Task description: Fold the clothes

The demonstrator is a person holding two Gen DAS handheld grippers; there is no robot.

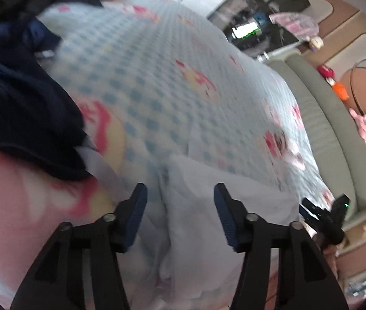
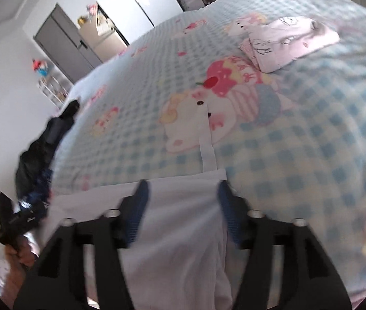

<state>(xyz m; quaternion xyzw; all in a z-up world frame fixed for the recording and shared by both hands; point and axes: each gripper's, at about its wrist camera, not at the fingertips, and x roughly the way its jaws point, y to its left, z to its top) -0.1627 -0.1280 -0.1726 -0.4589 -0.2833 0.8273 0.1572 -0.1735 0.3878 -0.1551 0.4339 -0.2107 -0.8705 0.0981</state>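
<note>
A white garment lies crumpled on the bed, right under my left gripper, whose blue pads stand wide apart and press on nothing. In the right wrist view the same white garment lies flatter, with a narrow white strap running away from it. My right gripper is open over its upper edge, and the cloth spans the gap between the fingers without being pinched. Each gripper shows small at the other view's edge: the right gripper and the left gripper.
The bed sheet is blue-checked with pink cartoon prints. A heap of dark navy clothes lies at the left; the dark clothes show in the right wrist view too. A folded pink-and-white garment rests further up the bed. A grey padded bed edge runs along the right.
</note>
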